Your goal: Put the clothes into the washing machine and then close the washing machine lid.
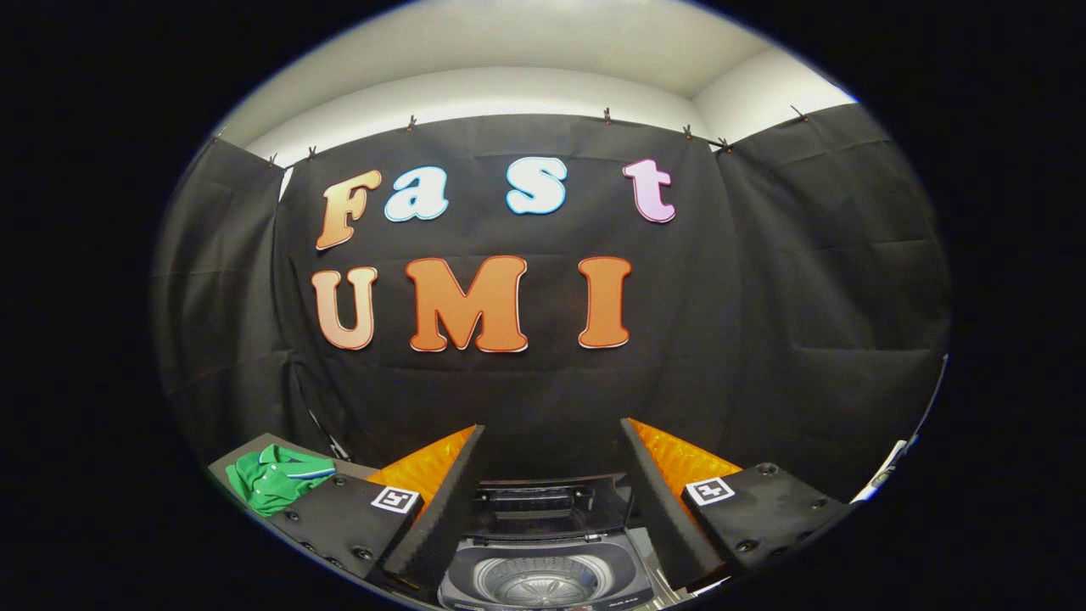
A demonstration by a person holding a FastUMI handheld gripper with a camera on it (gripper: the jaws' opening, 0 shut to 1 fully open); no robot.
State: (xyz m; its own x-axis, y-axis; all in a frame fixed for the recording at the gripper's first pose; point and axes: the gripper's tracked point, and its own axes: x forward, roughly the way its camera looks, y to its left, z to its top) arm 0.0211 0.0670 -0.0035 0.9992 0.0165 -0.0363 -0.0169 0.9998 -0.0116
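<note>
Hovering wide apart and empty, the tongs frame the small grey top-loading washing machine, its lid raised for loading; the crumpled green polo shirt waits on the dark table's left edge.

Black cloth wall; white ceiling above.

The gripper hangs level, pointing forward, its two fingers spread wide apart — the jaws stand fully parted with nothing between them. Each finger tapers toward its tip, and the inner pads face one another across the gap. The bodies behind the fingers flare outward to either side, each bearing a small square marker on its upper face — both fingers free, pressing on nothing.
</note>
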